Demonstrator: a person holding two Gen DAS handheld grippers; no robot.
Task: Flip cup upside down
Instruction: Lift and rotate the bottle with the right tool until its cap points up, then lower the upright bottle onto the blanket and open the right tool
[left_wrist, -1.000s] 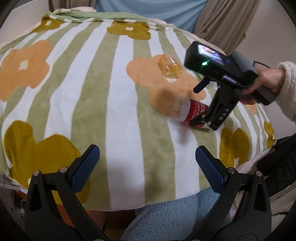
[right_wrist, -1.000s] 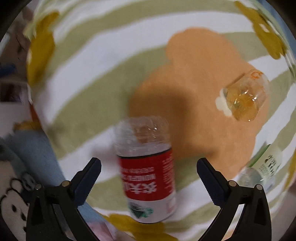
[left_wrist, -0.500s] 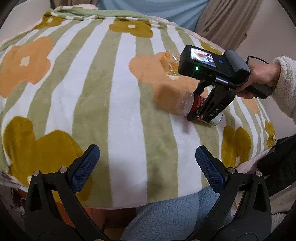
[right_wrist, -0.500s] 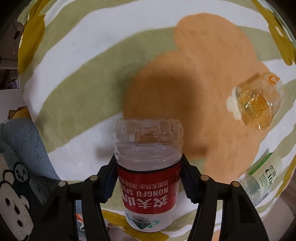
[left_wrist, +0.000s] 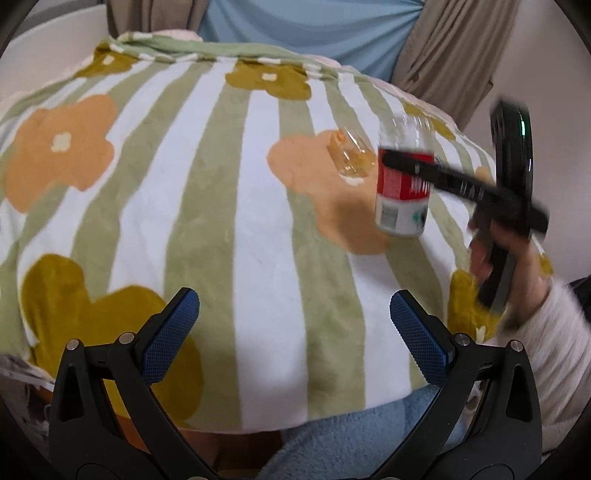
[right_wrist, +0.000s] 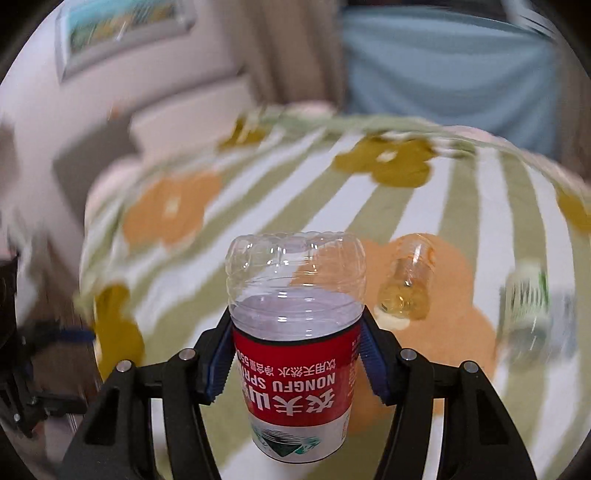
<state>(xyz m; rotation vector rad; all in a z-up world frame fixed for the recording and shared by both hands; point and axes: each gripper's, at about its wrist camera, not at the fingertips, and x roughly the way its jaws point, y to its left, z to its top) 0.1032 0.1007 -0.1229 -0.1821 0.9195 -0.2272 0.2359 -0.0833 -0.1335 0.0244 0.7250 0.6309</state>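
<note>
The cup is a cut clear plastic bottle with a red Nongfu Spring label (right_wrist: 295, 350). My right gripper (right_wrist: 295, 354) is shut on its label band and holds it above the blanket, closed base up and label upside down. In the left wrist view the cup (left_wrist: 404, 177) hangs upright in the air at the right, held by the right gripper (left_wrist: 406, 168). My left gripper (left_wrist: 291, 325) is open and empty, low over the near edge of the blanket.
A striped green and white blanket with orange and mustard flowers (left_wrist: 184, 184) covers the surface. A clear cup with an orange tint (right_wrist: 406, 288) lies on its side on an orange flower. A green-labelled cup (right_wrist: 528, 299) lies further right. Curtains hang behind.
My right gripper closed on the lying red-labelled cup, lifted it off the blanket and turned it so its base points up. My left gripper stayed open in place.
</note>
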